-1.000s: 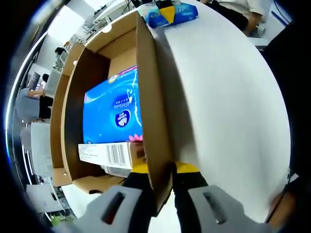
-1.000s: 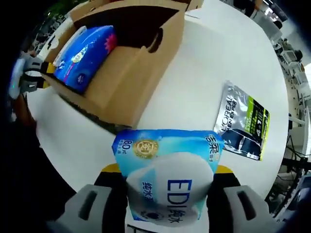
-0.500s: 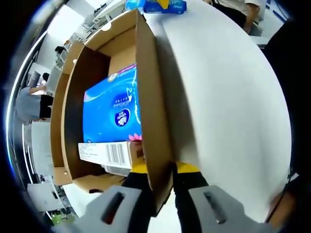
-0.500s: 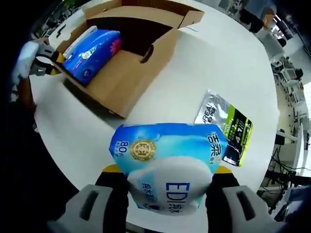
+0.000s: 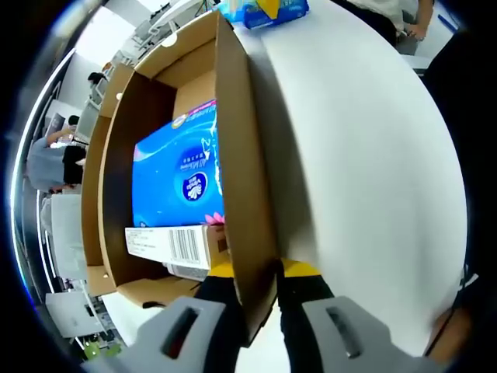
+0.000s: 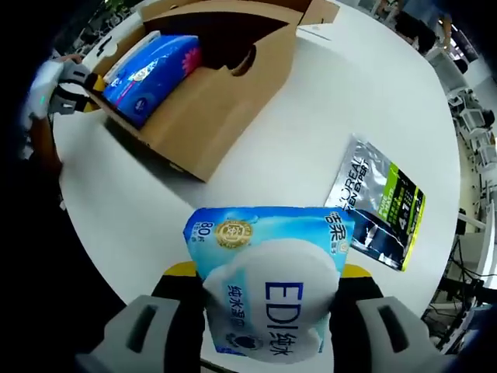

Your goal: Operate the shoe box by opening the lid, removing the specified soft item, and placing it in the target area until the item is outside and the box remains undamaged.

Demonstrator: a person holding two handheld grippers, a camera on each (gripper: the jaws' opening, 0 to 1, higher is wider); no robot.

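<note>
Carrying: right gripper (image 6: 264, 311) is holding the wipes pack (image 6: 268, 287) between closed jaws, above the white table (image 6: 287, 148).
Change: pack is swinging back nearer the shoe box (image 6: 206, 101) than half a second ago; release likely pending.
Left gripper (image 5: 252, 311): jaws are pinching the box wall, steady.
Pack: pale blue, soft, slightly bulging.
Inside box: blue tissue pack (image 5: 180, 183).

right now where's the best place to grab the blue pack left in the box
Probably its exposed top face and long edges, coming straight down through the open top: the blue pack lies flat in the cardboard box, whose walls block the sides. Left gripper clamps one wall.
</note>
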